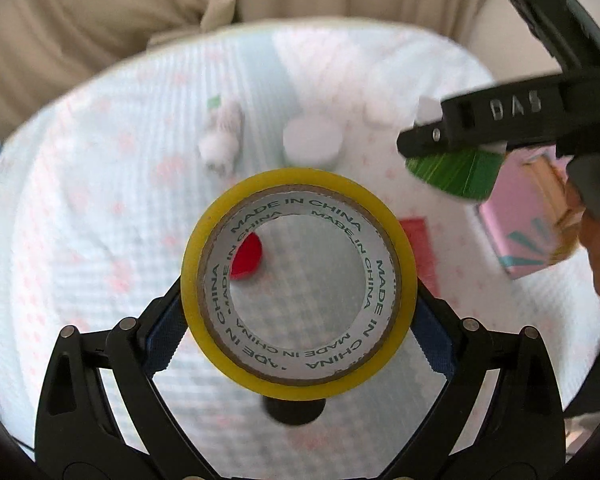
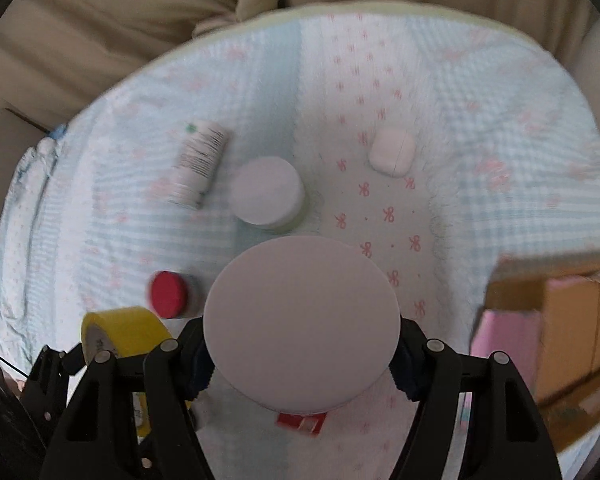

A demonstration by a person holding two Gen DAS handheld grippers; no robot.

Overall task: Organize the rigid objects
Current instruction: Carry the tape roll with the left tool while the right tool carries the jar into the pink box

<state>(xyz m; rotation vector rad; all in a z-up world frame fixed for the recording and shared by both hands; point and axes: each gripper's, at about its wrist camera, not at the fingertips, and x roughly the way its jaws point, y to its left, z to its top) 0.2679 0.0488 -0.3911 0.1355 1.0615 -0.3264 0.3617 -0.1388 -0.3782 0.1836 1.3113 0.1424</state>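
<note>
- The left gripper (image 1: 299, 312) clamps a yellow tape roll (image 1: 299, 282) edge-on between its blue pads, lifted above the bedspread (image 1: 80, 200).
- The right gripper (image 2: 302, 356) grips a jar with a white lid (image 2: 302, 326) between its fingers; the lid faces the camera.
- Judgement: both items look in transit to the cardboard box (image 2: 560, 320) at the right fingers' right. Keep each squeeze steady, move one gripper at a time so the two do not collide, and lower before releasing.
- Only the left view shows the held jar's green body (image 1: 456, 174).
- Only the right view shows sharply what lies ahead of the fingers: a labelled bottle (image 2: 198, 164), a second white jar (image 2: 266, 194), a white case (image 2: 392, 152), and a red-capped item (image 2: 168, 294).
</note>
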